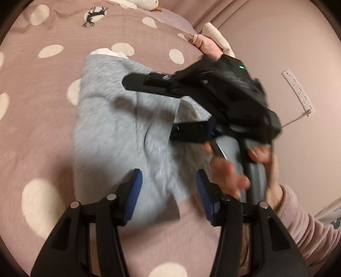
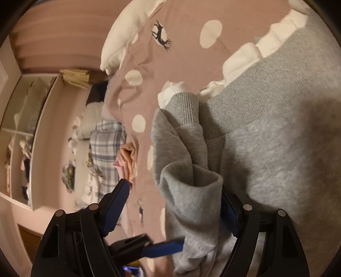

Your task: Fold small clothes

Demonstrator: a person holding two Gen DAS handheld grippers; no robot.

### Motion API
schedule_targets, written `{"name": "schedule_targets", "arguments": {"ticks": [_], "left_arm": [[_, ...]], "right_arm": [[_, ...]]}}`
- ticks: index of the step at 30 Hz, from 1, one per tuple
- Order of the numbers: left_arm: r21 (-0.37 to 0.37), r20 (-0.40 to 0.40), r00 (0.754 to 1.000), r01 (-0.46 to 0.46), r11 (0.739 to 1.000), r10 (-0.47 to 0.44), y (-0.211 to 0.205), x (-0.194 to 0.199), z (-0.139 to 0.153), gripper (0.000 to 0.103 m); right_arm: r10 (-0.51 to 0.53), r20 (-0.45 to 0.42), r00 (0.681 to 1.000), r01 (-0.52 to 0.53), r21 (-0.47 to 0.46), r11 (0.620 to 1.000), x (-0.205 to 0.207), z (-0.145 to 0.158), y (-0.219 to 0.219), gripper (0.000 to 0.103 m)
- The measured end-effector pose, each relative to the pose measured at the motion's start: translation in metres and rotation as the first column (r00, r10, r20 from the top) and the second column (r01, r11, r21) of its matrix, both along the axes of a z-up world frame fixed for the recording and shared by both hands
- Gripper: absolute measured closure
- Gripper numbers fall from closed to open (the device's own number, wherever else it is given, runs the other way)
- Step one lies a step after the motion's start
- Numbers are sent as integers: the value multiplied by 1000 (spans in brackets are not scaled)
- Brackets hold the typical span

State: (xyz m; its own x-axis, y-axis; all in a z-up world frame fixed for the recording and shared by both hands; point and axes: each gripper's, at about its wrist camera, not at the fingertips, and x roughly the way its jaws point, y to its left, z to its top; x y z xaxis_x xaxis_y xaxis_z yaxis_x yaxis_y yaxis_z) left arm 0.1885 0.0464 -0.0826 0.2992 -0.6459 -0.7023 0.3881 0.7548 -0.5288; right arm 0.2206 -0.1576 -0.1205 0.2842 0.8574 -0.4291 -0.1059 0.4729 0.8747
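Observation:
A small grey sweatshirt (image 1: 110, 119) with a white frilled trim lies on the pink dotted bedspread (image 1: 42, 106). My left gripper (image 1: 169, 191) stands open over its near edge; grey cloth lies loosely between the blue pads. The right gripper (image 1: 149, 106) reaches in from the right, open above the garment, held by a hand (image 1: 230, 170). In the right wrist view the sweatshirt (image 2: 277, 149) fills the right side, its sleeve folded inward with the ribbed cuff (image 2: 185, 106) up. My right gripper (image 2: 172, 211) is open around the sleeve fold, and the left pad stands off the cloth.
A white plush toy (image 1: 145, 3) lies at the bed's far end. A power strip (image 1: 298, 91) hangs on the pink wall. Beyond the bed edge lie a plaid cloth pile (image 2: 106, 138), folded pink clothes (image 2: 126, 157) and open wardrobe shelves (image 2: 21, 138).

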Motion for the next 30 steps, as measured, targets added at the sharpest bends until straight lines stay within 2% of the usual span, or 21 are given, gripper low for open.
{"name": "schedule_targets", "arguments": {"ticks": [1, 3, 5, 7, 10, 16, 18, 21, 26, 30], "left_arm": [[0, 6, 1000, -10, 1000, 10, 6, -8, 1, 43], [0, 9, 999, -39, 999, 39, 19, -24, 0, 43], [-6, -3, 997, -79, 997, 79, 35, -40, -3, 43], [-9, -21, 992, -128, 992, 128, 50, -56, -7, 43], [-28, -54, 980, -192, 981, 190, 66, -71, -11, 43], [-63, -71, 966, -251, 966, 247, 75, -92, -7, 37], [-72, -80, 962, -267, 961, 261, 75, -97, -7, 30], [-54, -95, 952, -298, 953, 292, 74, -101, -10, 25], [-47, -129, 946, -305, 951, 297, 73, -104, -15, 25], [-38, -139, 950, -287, 957, 279, 61, -99, -17, 25]], "right_arm": [[3, 7, 1000, -3, -36, 999, 1, -2, 1, 30], [12, 24, 1000, -9, -131, 991, 2, -2, 8, 44], [18, 49, 999, -8, -195, 981, 3, -2, 14, 66], [18, 69, 997, 0, -249, 968, 5, -1, 20, 77], [9, 109, 994, 26, -315, 949, 3, 9, 28, 86], [1, 246, 969, 93, -367, 926, -6, 59, 26, 90], [-8, 273, 962, 115, -378, 919, -7, 71, 14, 90], [-39, 311, 950, 170, -405, 898, -8, 88, -20, 91], [-98, 346, 933, 266, -480, 836, -7, 101, -69, 91], [-170, 323, 931, 325, -521, 789, -3, 90, -107, 91]]}}
